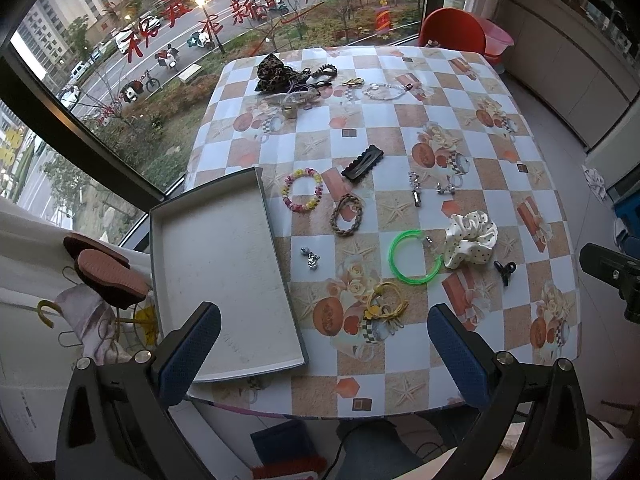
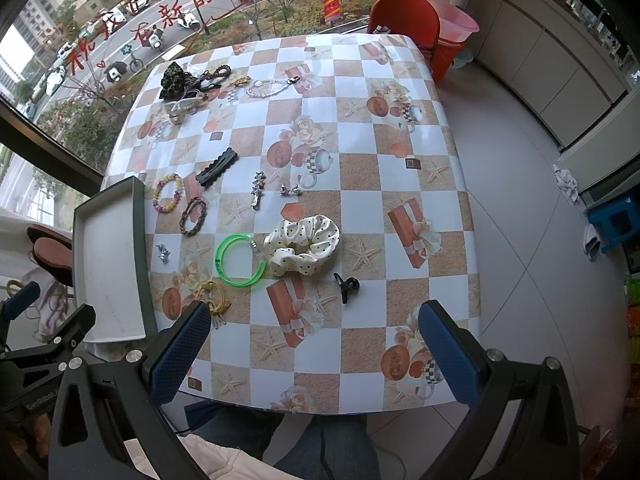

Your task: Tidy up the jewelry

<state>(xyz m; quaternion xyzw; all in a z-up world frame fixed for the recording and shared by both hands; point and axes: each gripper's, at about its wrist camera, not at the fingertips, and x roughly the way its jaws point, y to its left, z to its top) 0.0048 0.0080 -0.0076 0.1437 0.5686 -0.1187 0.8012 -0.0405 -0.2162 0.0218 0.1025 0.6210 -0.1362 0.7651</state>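
On the desk (image 1: 400, 128), a grey tray (image 1: 216, 264) sits at the left edge, with the beaded bracelet (image 1: 302, 190), green bangle (image 1: 414, 256) and white scrunchie (image 1: 470, 244) scattered rightward. Left tongs (image 1: 324, 344) and right tongs (image 2: 316, 344) both gape wide, holding nothing.

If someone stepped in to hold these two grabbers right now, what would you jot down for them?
Left gripper: open, holding nothing, near the table's front edge.
Right gripper: open, holding nothing.
Grey tray: front left of the table, nothing in it yet.
On the cloth: green bangle, polka-dot scrunchie, beaded bracelet, braided band, black hair clip, small black claw clip, yellow hair ties. More pieces are piled at the far edge.
Done: nothing sorted. Left: everything.
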